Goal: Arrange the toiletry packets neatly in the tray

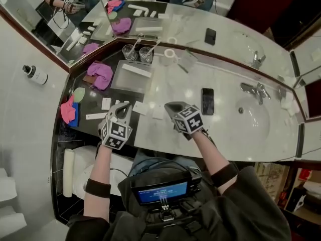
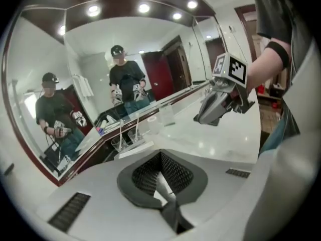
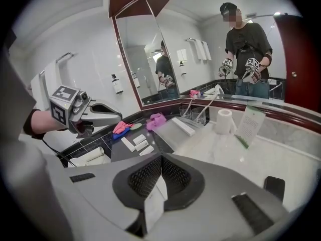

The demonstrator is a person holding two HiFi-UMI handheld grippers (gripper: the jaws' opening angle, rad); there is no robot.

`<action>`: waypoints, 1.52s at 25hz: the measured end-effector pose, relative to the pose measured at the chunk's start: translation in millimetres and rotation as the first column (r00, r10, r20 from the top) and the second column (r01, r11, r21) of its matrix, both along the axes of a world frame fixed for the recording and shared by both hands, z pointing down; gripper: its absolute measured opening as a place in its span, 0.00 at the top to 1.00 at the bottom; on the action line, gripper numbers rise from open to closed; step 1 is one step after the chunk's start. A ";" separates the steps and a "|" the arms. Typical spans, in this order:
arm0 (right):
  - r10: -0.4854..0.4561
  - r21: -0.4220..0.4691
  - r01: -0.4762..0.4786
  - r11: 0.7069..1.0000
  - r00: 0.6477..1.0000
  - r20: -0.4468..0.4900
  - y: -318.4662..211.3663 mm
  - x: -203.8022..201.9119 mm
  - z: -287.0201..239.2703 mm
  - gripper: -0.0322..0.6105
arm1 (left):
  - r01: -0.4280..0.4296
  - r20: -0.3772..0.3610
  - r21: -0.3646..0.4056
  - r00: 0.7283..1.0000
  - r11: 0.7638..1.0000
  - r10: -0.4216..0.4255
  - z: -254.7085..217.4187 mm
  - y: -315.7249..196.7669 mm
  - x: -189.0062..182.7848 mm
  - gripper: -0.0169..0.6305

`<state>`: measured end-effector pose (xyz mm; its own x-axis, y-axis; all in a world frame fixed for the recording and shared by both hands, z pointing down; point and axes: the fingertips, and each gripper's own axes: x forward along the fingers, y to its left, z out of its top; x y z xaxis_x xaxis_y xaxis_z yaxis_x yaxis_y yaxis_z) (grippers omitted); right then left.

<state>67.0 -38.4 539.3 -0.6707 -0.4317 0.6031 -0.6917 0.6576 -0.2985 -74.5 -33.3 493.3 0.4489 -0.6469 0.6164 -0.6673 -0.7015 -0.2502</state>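
Observation:
A grey tray (image 1: 124, 82) lies on the counter by the mirror, with one long white packet (image 1: 136, 70) in it. The right gripper view shows the same tray (image 3: 169, 133) and packet (image 3: 184, 126). Small white packets (image 1: 106, 103) (image 1: 96, 116) (image 1: 140, 107) lie loose on the dark counter in front of it. My left gripper (image 1: 122, 108) hovers over those loose packets, shut on a thin pale packet (image 2: 161, 184). To its right, my right gripper (image 1: 170, 107) is shut on a white packet (image 3: 155, 197) above the marble.
Two glasses (image 1: 138, 53) and a paper roll (image 1: 170, 54) stand behind the tray. A pink cloth (image 1: 100, 74) and a pink and blue cloth (image 1: 69, 109) lie at the left. A phone (image 1: 207, 101), a tap (image 1: 256, 90) and the basin (image 1: 253, 117) are at the right.

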 end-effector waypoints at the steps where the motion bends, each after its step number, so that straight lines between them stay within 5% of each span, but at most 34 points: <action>1: -0.003 0.002 0.003 1.000 1.000 0.001 1.7 2.2 -0.6 0.95 | 0.031 -0.054 -0.016 0.998 0.999 -0.031 -5.4 4.6 0.8 0.97; 5: -0.007 0.008 0.007 1.000 1.000 0.005 6.6 6.8 -1.2 0.95 | 0.153 -0.227 -0.075 0.959 0.985 -0.167 -18.6 17.2 -10.2 0.97; 11: 0.011 0.008 -0.011 1.000 1.000 0.024 14.1 14.0 -1.9 0.95 | 0.265 -0.347 -0.146 0.889 0.953 -0.300 -13.3 33.0 -28.5 0.97; 22: 0.013 0.001 -0.013 1.000 1.000 0.011 14.5 19.4 4.8 0.95 | 0.276 -0.276 -0.092 0.916 0.957 -0.291 -8.0 33.1 -29.8 0.97; 29: -0.117 0.008 0.117 0.993 0.993 0.032 9.6 -34.0 -4.3 0.95 | 0.369 -0.296 -0.105 0.875 0.924 -0.383 -8.8 40.6 -58.9 0.97; 34: -0.343 0.065 0.346 0.936 0.938 -0.042 12.8 -116.2 -9.2 0.90 | 0.491 -0.285 -0.085 0.822 0.867 -0.493 1.8 49.6 -115.1 0.97; 38: -0.549 0.072 0.563 0.823 0.822 -0.152 31.6 -188.4 -1.4 0.87 | 0.595 -0.283 -0.092 0.753 0.799 -0.594 9.6 66.6 -159.7 0.97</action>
<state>-121.4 -6.8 537.9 -0.7427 -0.0751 0.6655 -0.2242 0.9642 -0.1414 -234.2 33.3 502.9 0.1265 -0.8439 0.5214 -0.9901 -0.1394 0.0147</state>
